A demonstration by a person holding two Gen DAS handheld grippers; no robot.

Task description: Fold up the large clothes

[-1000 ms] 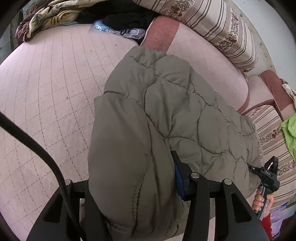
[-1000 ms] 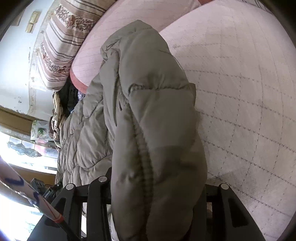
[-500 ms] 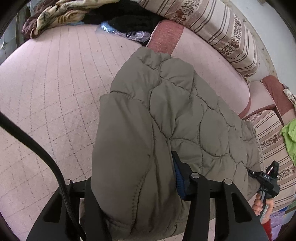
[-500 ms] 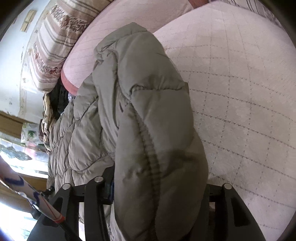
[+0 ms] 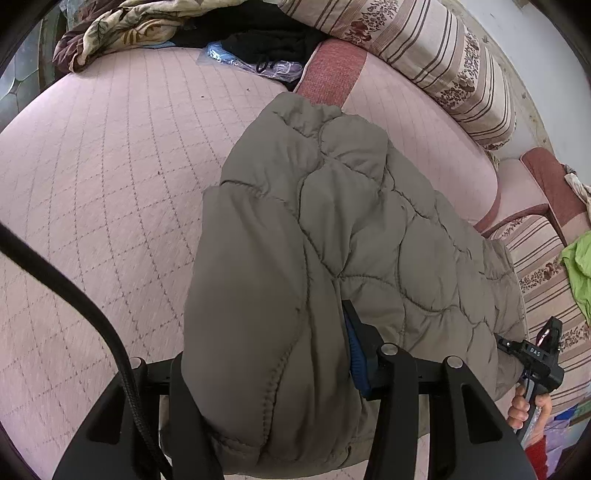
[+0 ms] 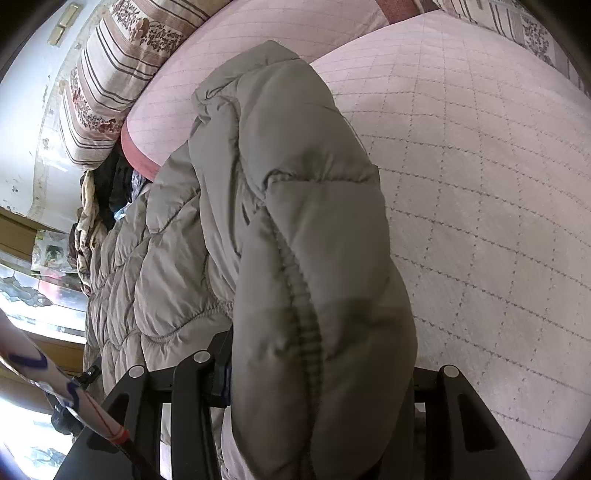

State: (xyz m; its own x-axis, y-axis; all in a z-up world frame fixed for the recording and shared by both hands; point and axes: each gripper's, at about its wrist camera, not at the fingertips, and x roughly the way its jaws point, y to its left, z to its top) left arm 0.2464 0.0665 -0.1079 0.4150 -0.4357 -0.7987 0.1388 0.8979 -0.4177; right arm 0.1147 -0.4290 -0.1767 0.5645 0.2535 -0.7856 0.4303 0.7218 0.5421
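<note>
An olive-grey quilted puffer jacket (image 5: 332, 229) lies over a pink quilted bed cover (image 5: 92, 166). My left gripper (image 5: 269, 373) is shut on a thick fold of the jacket, which bulges between its black fingers and hides the tips. My right gripper (image 6: 314, 387) is shut on another thick fold of the same jacket (image 6: 280, 192). The jacket stretches from each grip toward the pillows. The right gripper's body (image 5: 535, 354) and the hand on it show at the far right of the left wrist view.
Striped floral pillows (image 5: 424, 48) and a pink bolster (image 5: 417, 122) line the bed's far side. A patterned blanket (image 5: 122, 26), black clothes (image 5: 266, 40) and a plastic bag (image 5: 251, 64) sit at the far corner. A green garment (image 5: 578, 269) lies at the right. A window (image 6: 33, 288) is at the left.
Both grippers keep their hold on the jacket. The jacket and both views have shifted slightly, the jacket's far end sitting a little nearer the pink bolster.
</note>
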